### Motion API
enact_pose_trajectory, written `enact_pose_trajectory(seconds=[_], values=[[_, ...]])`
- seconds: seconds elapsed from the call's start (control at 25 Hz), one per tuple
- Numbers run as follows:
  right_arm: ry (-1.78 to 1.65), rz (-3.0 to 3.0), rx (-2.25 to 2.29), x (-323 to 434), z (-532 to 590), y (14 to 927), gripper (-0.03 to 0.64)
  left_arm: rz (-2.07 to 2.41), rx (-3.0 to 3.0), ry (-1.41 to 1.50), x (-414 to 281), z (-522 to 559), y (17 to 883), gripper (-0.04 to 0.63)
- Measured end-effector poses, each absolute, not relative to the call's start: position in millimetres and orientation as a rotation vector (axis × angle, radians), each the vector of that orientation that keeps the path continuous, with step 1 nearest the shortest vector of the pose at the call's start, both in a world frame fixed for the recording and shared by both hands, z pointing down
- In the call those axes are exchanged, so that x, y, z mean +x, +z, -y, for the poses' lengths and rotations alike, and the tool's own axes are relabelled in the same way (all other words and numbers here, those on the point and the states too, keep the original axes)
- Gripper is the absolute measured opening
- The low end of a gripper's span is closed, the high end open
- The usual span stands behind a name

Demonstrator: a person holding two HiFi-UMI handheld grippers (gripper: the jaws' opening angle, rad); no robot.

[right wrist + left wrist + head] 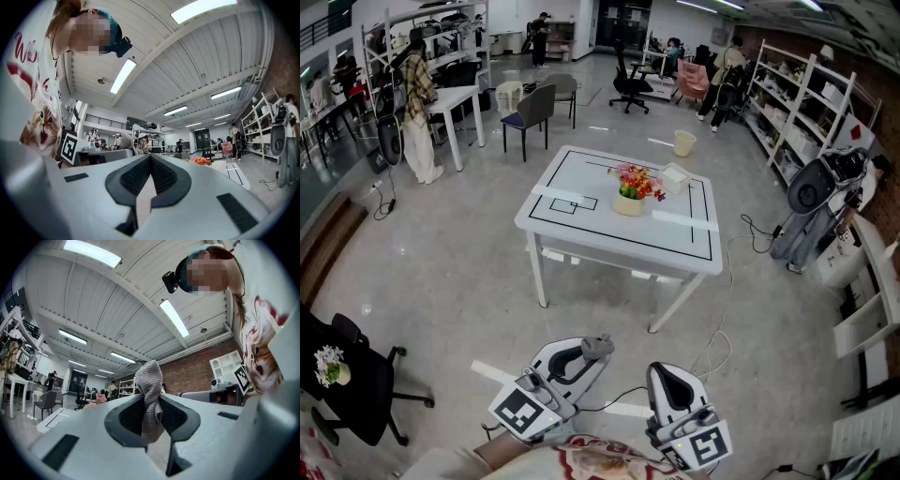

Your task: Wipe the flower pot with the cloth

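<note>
At about 8 o'clock in the head view a black office chair (356, 394) stands by the left edge. Bare grey floor (459, 272) lies between it and the table. The left gripper (596, 351) sits low in the frame at 6 o'clock, its jaws clamped on the cloth (599, 344). In the left gripper view the grey knitted cloth (150, 394) stands bunched between the pads and pokes above the tips (the claw is tilted up toward the ceiling).

The white table (609, 246) lies at 12 o'clock from both grippers and well apart from them, with open floor along its near and left edges. The flower pot (629, 204) stands near the table's middle, inside the black outline, with a small white object (675, 176) close by at its 2 o'clock.

The right gripper (672, 377) is just beside the left one. Its jaws meet tip to tip with nothing between them. A loose cable (717, 328) trails on the floor off the table's right corner, and white shelving (797, 103) lines the right edge at 2 o'clock.
</note>
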State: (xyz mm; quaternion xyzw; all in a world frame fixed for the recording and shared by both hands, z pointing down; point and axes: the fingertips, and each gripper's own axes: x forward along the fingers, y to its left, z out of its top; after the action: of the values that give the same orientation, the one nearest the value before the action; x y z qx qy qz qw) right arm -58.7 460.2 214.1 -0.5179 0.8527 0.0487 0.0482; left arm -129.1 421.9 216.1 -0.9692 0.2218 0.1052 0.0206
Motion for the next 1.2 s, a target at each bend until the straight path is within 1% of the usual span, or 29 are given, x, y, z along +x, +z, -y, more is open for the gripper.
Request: enact_pose_trajectory(seconds=[0.16,0.44,0.64,1.2], values=[[0.035,-2.603,-1.594,-64,-455,217,-0.002,-0.686,-2.996,0.335,-133,-417,211,0.054],[0.064,-2.604,-1.609,-69,-447,217,-0.002,-0.662,-2.997,0.347,-135,-409,211,0.054],[0.024,-2.59,-1.633,-72,-439,221,-0.002,-0.654,-2.998,0.355,-140,-401,211,0.054],[0.018,-2.581,-1.641,-104,-398,228,-0.002,-0.62,-3.024,0.358,-166,-361,216,0.054]])
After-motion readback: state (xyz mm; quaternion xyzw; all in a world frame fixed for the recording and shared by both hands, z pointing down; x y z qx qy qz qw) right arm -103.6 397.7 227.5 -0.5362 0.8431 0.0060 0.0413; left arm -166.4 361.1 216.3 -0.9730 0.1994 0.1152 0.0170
